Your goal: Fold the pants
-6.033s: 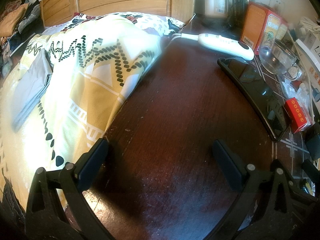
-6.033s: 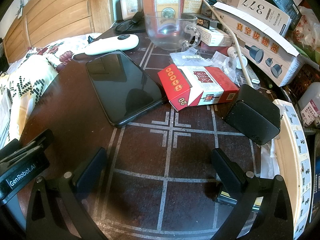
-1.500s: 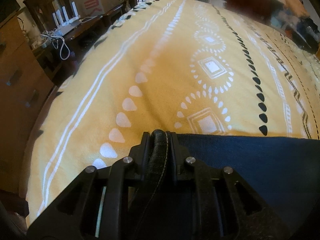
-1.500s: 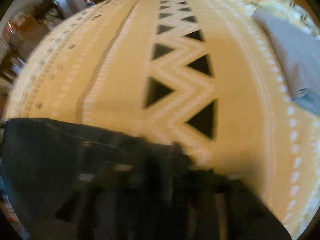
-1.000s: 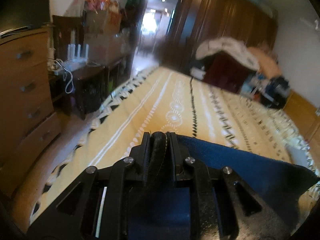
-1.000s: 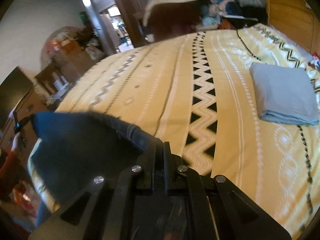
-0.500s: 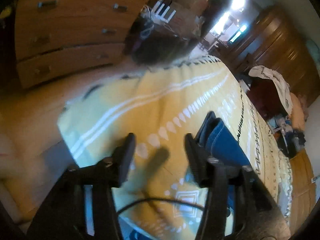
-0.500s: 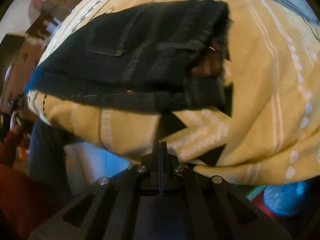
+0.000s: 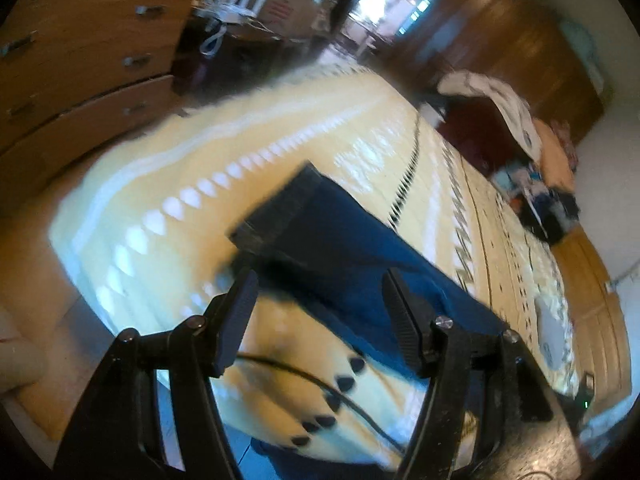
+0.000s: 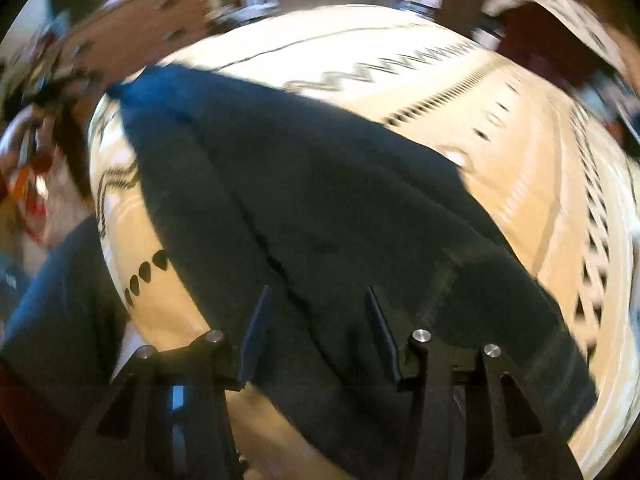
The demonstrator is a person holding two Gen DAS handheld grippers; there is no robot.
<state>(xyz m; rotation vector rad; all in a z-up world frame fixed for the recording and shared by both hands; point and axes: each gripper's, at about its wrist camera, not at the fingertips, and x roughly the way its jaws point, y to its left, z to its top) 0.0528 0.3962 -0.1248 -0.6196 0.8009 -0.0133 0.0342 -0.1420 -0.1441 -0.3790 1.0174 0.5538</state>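
Dark blue jeans [image 9: 340,248] lie spread on the yellow patterned bedspread [image 9: 208,160], their near end by the bed's edge. My left gripper [image 9: 320,280] hovers just above that end with its jaws opening; the denim shows in the gap but the pads do not press on it. In the right wrist view the jeans [image 10: 320,184] fill the middle, stretching away to the upper left. My right gripper [image 10: 316,300] hangs over them, jaws opening, with cloth below and nothing clamped. Both views are blurred.
A wooden chest of drawers [image 9: 80,56] stands left of the bed. A chair draped with clothes [image 9: 492,96] is beyond the far side. A folded grey cloth [image 9: 554,332] lies further along the bed. A black cable [image 9: 340,396] crosses near my left gripper. A person's legs [image 10: 52,296] stand at the bed's edge.
Both grippers let go of the jeans, which now lie on the bed. The left jaws spread wider and sank toward the cloth; the right swung across and went from shut to open.
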